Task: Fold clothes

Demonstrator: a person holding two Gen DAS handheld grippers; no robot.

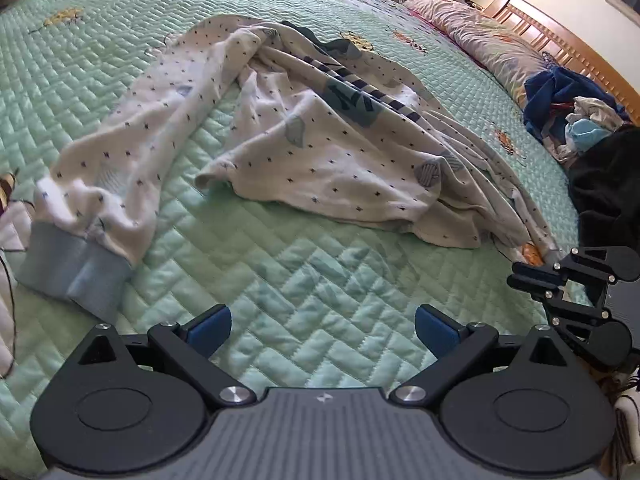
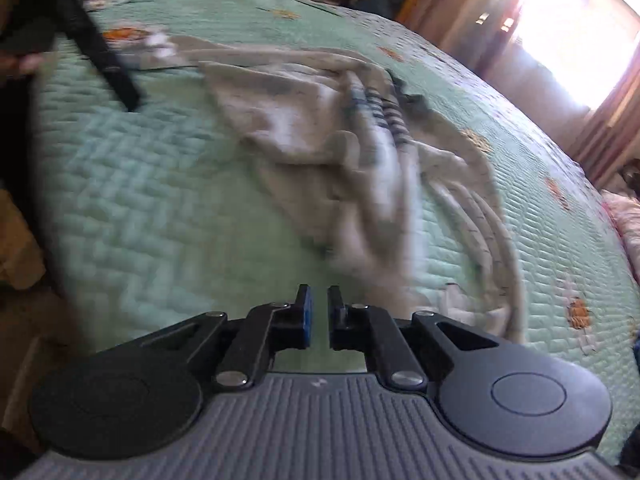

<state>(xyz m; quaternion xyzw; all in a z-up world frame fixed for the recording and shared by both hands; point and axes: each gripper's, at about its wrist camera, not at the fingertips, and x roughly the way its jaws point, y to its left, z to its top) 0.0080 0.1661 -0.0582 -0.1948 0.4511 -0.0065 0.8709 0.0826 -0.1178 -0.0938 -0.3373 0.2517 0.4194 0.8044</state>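
A white dotted top (image 1: 320, 140) with pale blue cuffs lies crumpled on the green quilted bedspread (image 1: 280, 272). One sleeve stretches toward the near left and ends in a blue cuff (image 1: 76, 272). My left gripper (image 1: 322, 326) hovers low over bare quilt in front of the top, open and empty. My right gripper (image 1: 516, 276) shows at the right edge, beside the top's near right hem. In the right wrist view the top (image 2: 360, 152) is motion-blurred, and the right gripper (image 2: 320, 312) has its jaws almost together with nothing between them.
A patterned pillow (image 1: 480, 36) and a wooden headboard (image 1: 560, 36) are at the far right. A pile of blue and white clothes (image 1: 572, 108) and a black mass (image 1: 608, 188) sit at the bed's right side. A blurred black bar (image 2: 104, 56) crosses the upper left. A bright window (image 2: 580, 32) lies beyond.
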